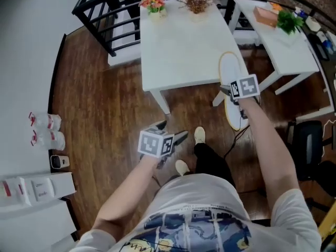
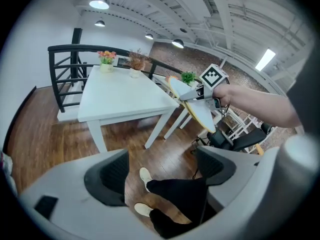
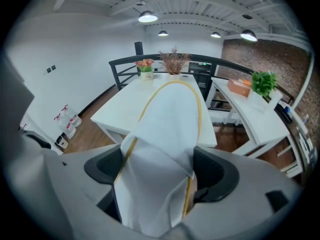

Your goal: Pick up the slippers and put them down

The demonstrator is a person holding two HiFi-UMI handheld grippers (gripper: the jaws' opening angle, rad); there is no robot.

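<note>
Right tool [image 3: 159, 171] clamped on a white slipper [image 3: 170, 114] with yellow edging, slipper held in the air by the white desk's [image 1: 184, 46] edge, left tool [image 2: 160, 170] wide apart, empty, above wooden floor [image 1: 115, 104]

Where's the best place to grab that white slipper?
The white slipper is long, flat and thin. Probably pinch it across its middle, on the folded upper, coming in along its length from one end, as the right hand-held gripper does. There the cloth bunches narrow enough to fit between the jaws.
</note>
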